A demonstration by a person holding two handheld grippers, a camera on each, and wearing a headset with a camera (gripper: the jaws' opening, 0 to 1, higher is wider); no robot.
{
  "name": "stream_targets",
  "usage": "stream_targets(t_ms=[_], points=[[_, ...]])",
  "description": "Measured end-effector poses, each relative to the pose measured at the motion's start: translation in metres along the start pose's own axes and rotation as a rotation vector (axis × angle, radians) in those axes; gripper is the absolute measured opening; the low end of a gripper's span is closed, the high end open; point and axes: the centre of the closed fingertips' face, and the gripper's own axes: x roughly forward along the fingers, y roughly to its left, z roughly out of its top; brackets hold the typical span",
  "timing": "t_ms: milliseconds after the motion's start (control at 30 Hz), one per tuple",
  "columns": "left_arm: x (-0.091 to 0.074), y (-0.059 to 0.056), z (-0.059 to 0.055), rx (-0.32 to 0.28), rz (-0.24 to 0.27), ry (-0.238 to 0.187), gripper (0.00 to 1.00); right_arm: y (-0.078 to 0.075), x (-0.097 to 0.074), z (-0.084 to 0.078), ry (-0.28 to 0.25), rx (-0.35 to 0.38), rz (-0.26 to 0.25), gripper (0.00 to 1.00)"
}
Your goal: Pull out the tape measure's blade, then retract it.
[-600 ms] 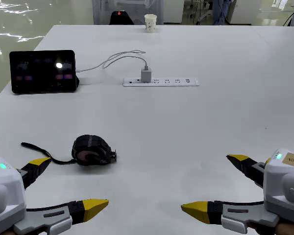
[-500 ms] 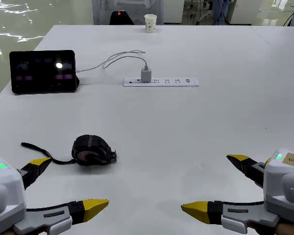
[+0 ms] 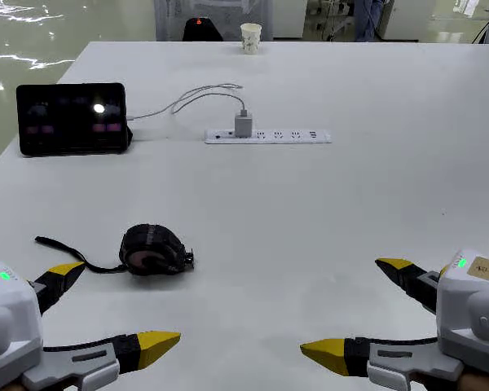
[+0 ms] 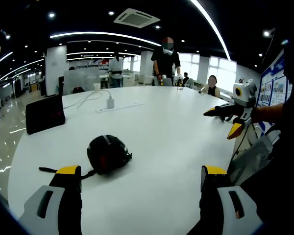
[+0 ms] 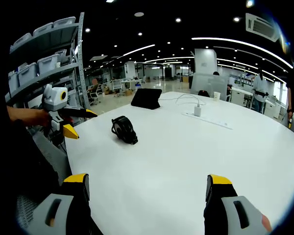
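I'm seeing the tape measure (image 3: 153, 249) lying on the white desk (image 3: 310, 212), its blade wound in and its strap trailing left, just ahead of my left gripper (image 3: 118, 303). I'm holding that gripper and the right gripper (image 3: 350, 305) with their jaws spread wide, both apart from the tape.

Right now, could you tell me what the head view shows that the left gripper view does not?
Head view's extra: the white body and green light of the left tool. Left gripper view's extra: people standing beyond the table, and ceiling lights. Shared: the tape measure, tablet, power strip and right tool; both tools are open.
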Motion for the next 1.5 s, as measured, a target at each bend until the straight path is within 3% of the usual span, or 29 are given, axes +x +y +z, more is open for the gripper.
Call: stream_targets(t_ms=[1500], points=[[0.0026,0.0051,0.0007,0.009,-0.012,0.012,0.99,-0.0005,0.0014,-0.0012,0.033,-0.012,0.036,0.99]])
